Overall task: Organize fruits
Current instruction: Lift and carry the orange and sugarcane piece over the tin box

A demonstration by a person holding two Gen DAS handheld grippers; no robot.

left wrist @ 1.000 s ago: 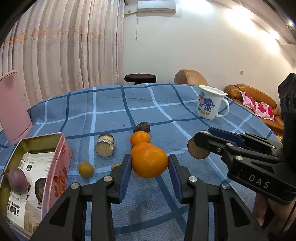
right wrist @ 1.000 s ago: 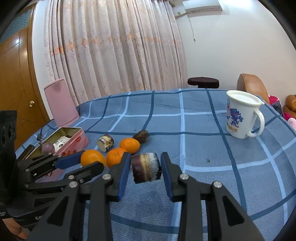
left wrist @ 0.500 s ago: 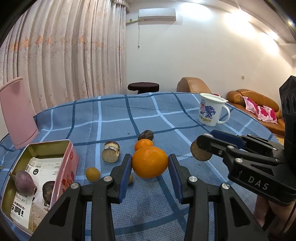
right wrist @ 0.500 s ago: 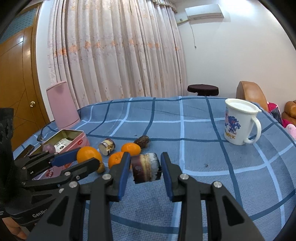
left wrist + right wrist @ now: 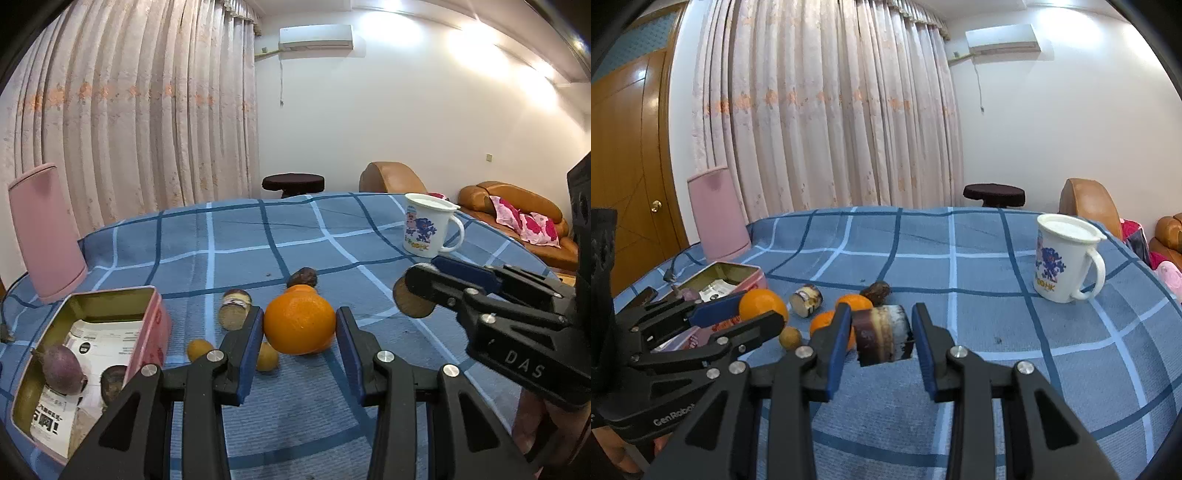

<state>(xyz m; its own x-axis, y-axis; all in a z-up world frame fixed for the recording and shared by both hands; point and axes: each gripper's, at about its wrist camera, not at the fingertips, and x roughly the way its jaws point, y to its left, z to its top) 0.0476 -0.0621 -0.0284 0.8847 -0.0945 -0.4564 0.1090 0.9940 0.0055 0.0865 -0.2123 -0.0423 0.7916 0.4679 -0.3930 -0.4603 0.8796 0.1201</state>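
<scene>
My left gripper (image 5: 299, 328) is shut on a large orange (image 5: 298, 321) and holds it above the blue checked tablecloth. My right gripper (image 5: 881, 334) is shut on a brown and white cut stalk piece (image 5: 882, 338); it also shows in the left wrist view (image 5: 412, 301). On the cloth lie two oranges (image 5: 855, 302), a second cut stalk piece (image 5: 234, 308), a dark wrinkled fruit (image 5: 303, 277) and two small yellow fruits (image 5: 198, 349). An open pink tin (image 5: 146, 325) at the left holds purple fruits (image 5: 62, 369) on a paper leaflet.
A white printed mug (image 5: 1062, 260) stands at the right of the table. A pink upright container (image 5: 44, 232) stands at the back left. A brown sofa with pink cushions (image 5: 517, 221) and a dark stool (image 5: 293, 182) lie beyond the table.
Both grippers have risen and tilted up with their loads; the table items sit lower and farther in view. The tin shows more from the side.
</scene>
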